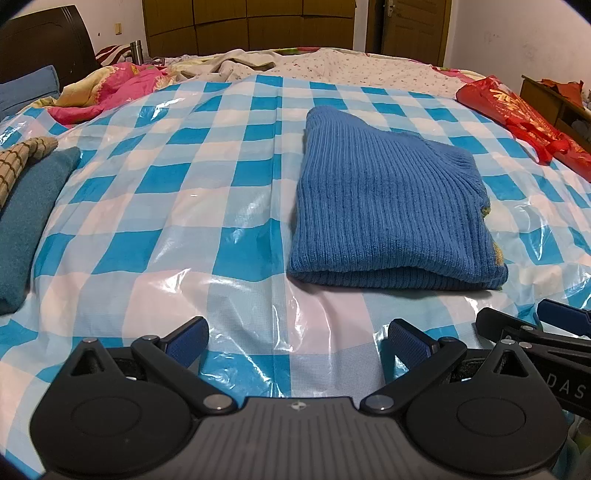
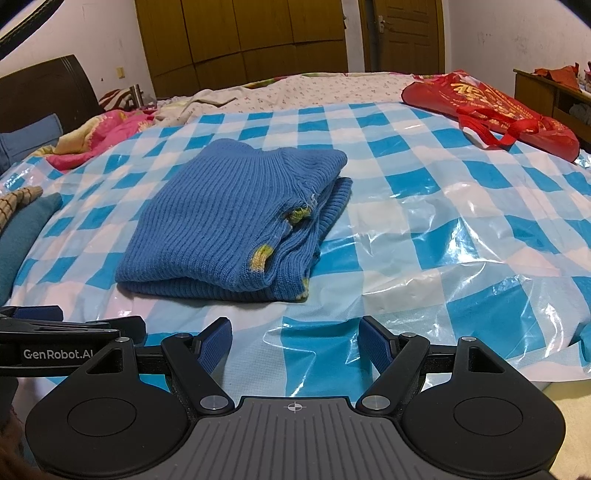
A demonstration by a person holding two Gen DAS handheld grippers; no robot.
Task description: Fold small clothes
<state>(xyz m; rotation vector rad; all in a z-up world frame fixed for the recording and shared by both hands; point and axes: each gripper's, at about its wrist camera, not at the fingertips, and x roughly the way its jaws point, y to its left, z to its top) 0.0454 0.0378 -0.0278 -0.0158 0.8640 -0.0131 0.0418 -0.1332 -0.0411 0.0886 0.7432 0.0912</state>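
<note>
**Folded blue sweater on the checked sheet, both grippers empty**

A blue rib-knit sweater point(image 1: 391, 206) lies folded into a thick, roughly rectangular stack on a glossy blue-and-white checked plastic sheet point(image 1: 177, 206) that covers the bed. In the right wrist view the sweater's open side faces right, with stacked layers visible and small patches of yellow-green yarn showing along that edge. Its rounded fold faces the cameras.

The left gripper point(image 1: 299, 343) is held low over the near part of the sheet, just short of the sweater and slightly to its left. Its 2 blue-padded fingers stand wide apart with nothing between them. The right gripper point(image 2: 295, 341) is close beside it, also short of the sweater, its 2 fingers likewise spread and empty. Each gripper appears at the edge of the other's view.

At the left edge of the sheet lies a teal fleece garment point(image 1: 29, 218), with a beige garment marked by thin brown grid lines point(image 1: 18, 162) resting partly on it. A pink and yellow floral quilt point(image 1: 110, 88) is bunched at the far left, near a dark wooden headboard point(image 1: 44, 40). A red fabric bag with gold print and red handles point(image 2: 491, 107) sits at the far right corner of the sheet. Brown wooden wardrobe doors point(image 2: 240, 33) stand behind the bed.
</note>
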